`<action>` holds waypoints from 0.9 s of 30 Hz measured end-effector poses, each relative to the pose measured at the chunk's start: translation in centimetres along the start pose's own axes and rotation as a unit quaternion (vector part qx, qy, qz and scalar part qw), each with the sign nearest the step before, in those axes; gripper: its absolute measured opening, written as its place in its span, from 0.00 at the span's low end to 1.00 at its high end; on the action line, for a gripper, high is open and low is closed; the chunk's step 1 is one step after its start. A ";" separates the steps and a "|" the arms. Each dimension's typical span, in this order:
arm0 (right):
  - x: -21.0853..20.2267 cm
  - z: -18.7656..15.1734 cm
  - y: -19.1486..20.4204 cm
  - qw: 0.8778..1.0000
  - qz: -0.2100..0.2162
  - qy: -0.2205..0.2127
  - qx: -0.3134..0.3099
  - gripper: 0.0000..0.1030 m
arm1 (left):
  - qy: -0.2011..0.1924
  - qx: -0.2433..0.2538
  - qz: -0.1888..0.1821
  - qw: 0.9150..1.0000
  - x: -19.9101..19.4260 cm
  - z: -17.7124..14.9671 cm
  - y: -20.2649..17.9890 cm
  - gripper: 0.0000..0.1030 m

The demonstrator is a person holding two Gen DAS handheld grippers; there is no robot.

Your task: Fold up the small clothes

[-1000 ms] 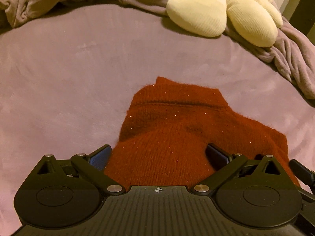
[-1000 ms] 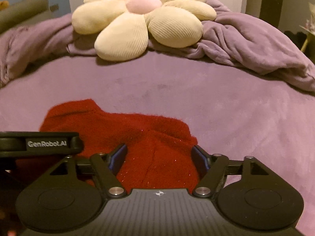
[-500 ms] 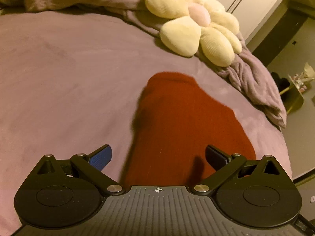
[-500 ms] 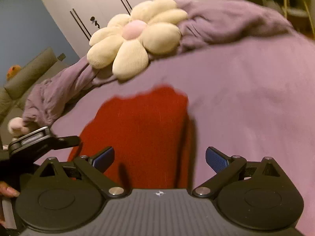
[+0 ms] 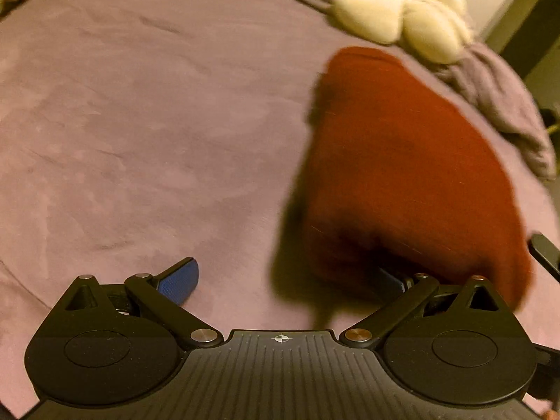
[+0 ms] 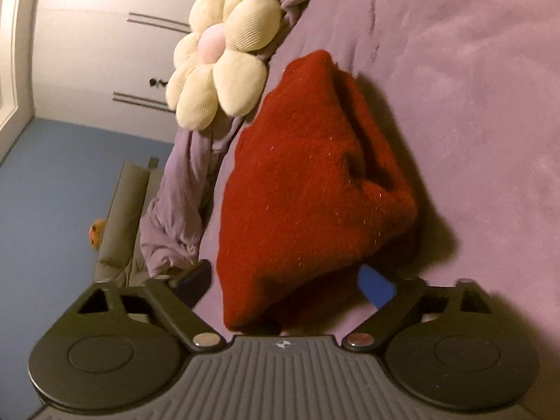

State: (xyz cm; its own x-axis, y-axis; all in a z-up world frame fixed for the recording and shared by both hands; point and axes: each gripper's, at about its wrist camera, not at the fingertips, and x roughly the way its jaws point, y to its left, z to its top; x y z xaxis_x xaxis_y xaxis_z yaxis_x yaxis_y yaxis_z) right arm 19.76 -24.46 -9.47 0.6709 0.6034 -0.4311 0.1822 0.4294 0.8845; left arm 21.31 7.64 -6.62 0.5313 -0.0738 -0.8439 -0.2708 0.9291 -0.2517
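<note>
Since red garment (image 6: 308,182) now lies folded on bed (image 6: 490,70), shifted right of left gripper (image 5: 283,280), jaws wide, empty; right gripper (image 6: 287,283) jaws closing around near edge, not yet pinching.

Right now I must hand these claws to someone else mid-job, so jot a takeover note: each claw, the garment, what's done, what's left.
Left claw: open, empty; the red knit is off to its right, over the right finger.
Right claw: closing, with the knit's near edge between the fingers; no firm pinch visible.
Knit: bunched in a doubled-over heap on the purple bed, near the flower pillow.
Done: a rough fold.
Left: probably flatten, square the edges, finish folding.
</note>
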 end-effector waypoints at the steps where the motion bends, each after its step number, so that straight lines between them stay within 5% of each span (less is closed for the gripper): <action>1: 0.0 0.0 -0.1 1.000 -0.002 -0.005 0.000 0.62 | 0.003 -0.003 -0.003 1.000 0.2 0.3 0.3 1.00; 3: 0.1 0.3 -0.3 1.000 -0.011 -0.011 -0.004 0.46 | 0.009 -0.008 -0.009 1.000 0.3 0.5 1.0 1.00; 8: 0.7 0.8 -0.1 0.991 -0.115 -0.025 -0.067 0.45 | 0.039 0.031 -0.010 0.999 0.4 0.9 1.8 1.00; 10: 0.0 0.5 0.9 0.982 -0.143 -0.028 -0.118 0.53 | 0.041 0.047 -0.003 0.998 -0.2 0.8 2.0 1.00; 12: -0.6 -0.3 2.1 0.964 -0.192 -0.031 -0.182 0.72 | 0.031 0.065 0.015 0.997 -1.3 0.4 2.0 1.00; 17: -2.7 -3.6 3.3 0.930 -0.234 0.013 -0.283 0.96 | 0.021 0.124 0.057 0.990 -3.5 -2.0 1.6 1.00; 27: -4.4 -10.4 5.9 0.875 -0.321 0.070 -0.356 0.96 | 0.038 0.144 0.043 0.988 -7.1 -6.6 0.1 1.00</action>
State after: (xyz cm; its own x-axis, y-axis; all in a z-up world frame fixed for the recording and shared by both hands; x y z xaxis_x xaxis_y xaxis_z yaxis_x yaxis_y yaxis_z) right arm 10.45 -17.60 -4.25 0.4907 0.1403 -0.8599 -0.0393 0.9895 0.1390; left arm 12.21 5.87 -3.77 0.4512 -0.0073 -0.8924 -0.0667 0.9969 -0.0419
